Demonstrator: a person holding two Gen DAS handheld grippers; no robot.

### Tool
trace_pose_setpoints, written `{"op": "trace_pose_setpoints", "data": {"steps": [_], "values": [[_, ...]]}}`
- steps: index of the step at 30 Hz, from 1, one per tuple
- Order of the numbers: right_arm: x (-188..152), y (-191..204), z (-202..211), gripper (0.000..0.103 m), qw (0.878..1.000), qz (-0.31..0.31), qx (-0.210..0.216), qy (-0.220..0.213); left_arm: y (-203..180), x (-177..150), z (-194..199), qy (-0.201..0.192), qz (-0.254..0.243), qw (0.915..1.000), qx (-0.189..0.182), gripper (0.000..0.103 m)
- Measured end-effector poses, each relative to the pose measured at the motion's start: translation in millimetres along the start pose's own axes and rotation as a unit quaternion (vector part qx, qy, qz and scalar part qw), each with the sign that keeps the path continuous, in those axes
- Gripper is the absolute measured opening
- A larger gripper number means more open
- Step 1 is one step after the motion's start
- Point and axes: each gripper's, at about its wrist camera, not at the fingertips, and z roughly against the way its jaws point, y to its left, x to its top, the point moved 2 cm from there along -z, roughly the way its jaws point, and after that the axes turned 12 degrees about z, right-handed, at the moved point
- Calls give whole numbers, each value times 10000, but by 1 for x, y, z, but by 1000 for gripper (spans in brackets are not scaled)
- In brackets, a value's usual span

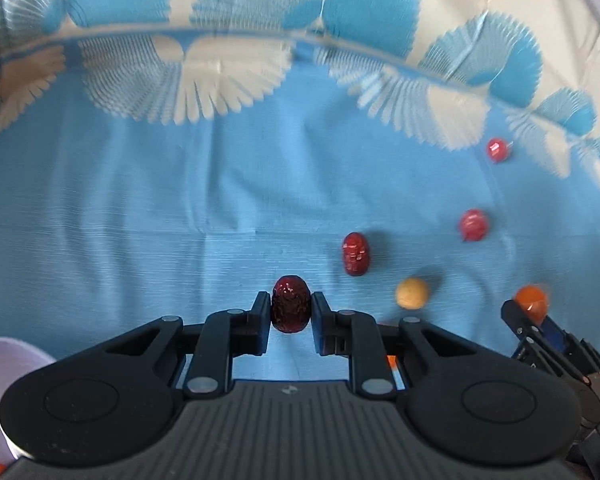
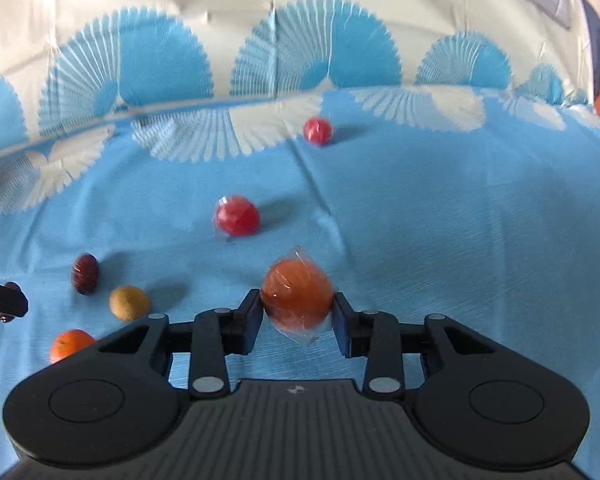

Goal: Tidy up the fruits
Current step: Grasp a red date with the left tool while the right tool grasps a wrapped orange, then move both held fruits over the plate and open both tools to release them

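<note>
L gripper [image 1: 290, 312] is clamped on a dark red wrinkled jujube [image 1: 290, 309], pads touching both its sides just above the blue fan-print tablecloth [image 1: 140, 208]; a 2nd jujube [image 1: 356, 254] lies close by to the right w/ a small yellow-tan fruit [image 1: 412, 293] beside it. R gripper [image 2: 298, 312] is closed on an orange fruit in clear plastic wrap [image 2: 298, 300], pads pressing each side. Still loose on the cloth: 2 wrapped red fruits, one mid-cloth [image 2: 236, 216] & one farther back near the white fan border [image 2: 318, 131], plus a small unwrapped orange [image 2: 70, 344] at lower left near the yellow-tan one
</note>
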Motion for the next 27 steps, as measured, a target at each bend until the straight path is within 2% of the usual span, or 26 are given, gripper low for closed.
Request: {"op": "trace_pose_setpoints", "data": {"steps": [5, 12, 15, 20, 27], "values": [[5, 12, 59, 39, 9987, 172, 139, -461, 11, -20, 56, -292, -72, 9995, -62, 23], [-2, 61, 162, 39, 9922, 426, 813, -842, 62, -63, 144, -532, -111, 9985, -10, 23], [-10, 87, 203, 39, 9883, 553, 1129, -859, 92, -86, 185, -722, -171, 9971, 138, 23], [-35, 131, 267, 39, 9805, 810, 1642, -714, 144, -129, 239, -747, -55, 9969, 253, 23], [-77, 185, 345, 39, 9654, 1332, 2167, -573, 199, -186, 294, -856, 48, 9960, 265, 23]]}}
